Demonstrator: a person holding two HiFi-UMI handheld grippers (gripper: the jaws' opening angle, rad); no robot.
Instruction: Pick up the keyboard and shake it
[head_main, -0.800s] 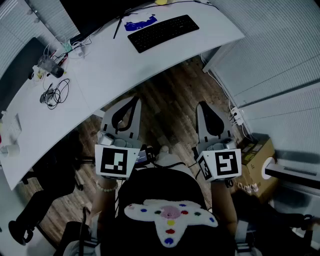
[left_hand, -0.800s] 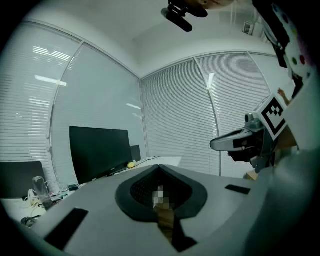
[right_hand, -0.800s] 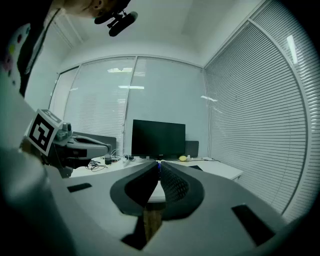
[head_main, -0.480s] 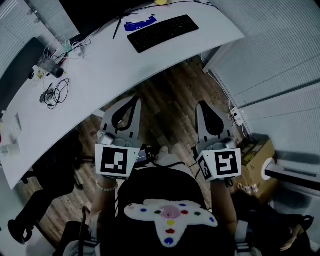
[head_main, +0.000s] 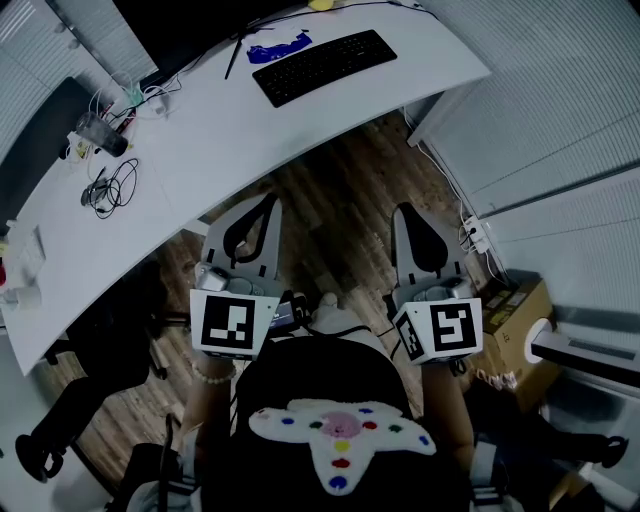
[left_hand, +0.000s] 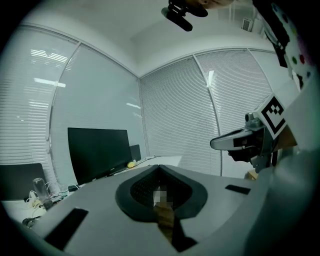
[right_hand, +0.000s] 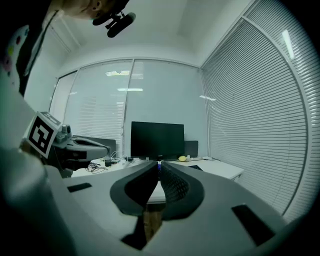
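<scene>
Almost nothing has moved since the earlier frames: both claws hang in the same place in front of the person's body, and the head view has only drifted a touch, so the keyboard (head_main: 322, 65) sits slightly further left in the picture. The black keyboard lies flat and untouched on the white curved desk (head_main: 230, 130), close to the desk's far right end. A blue item (head_main: 278, 47) lies just beside the keyboard's left end, and the dark monitor (head_main: 190, 20) stands further left and behind it. A loose tangle of cables (head_main: 105, 185) lies well to the keyboard's left, near the desk's front edge. The left claw (head_main: 262, 205) and the right claw (head_main: 408, 212) are both well short of the keyboard, on the near side of the desk edge and over the wooden floor (head_main: 330, 190), side by side and pointing toward the desk. Each carries its marker cube (head_main: 235, 322) at the near end. In the left gripper view the left claw (left_hand: 159, 167) has its jaws closed tip to tip with nothing between them, and only the floor shows through the gap behind the tips. In the right gripper view the right claw (right_hand: 157, 164) is likewise closed and empty, with the monitor (right_hand: 157, 141) upright beyond it. A cardboard box (head_main: 515, 310) sits on the floor far on the near side of the keyboard, to the right of the right claw
</scene>
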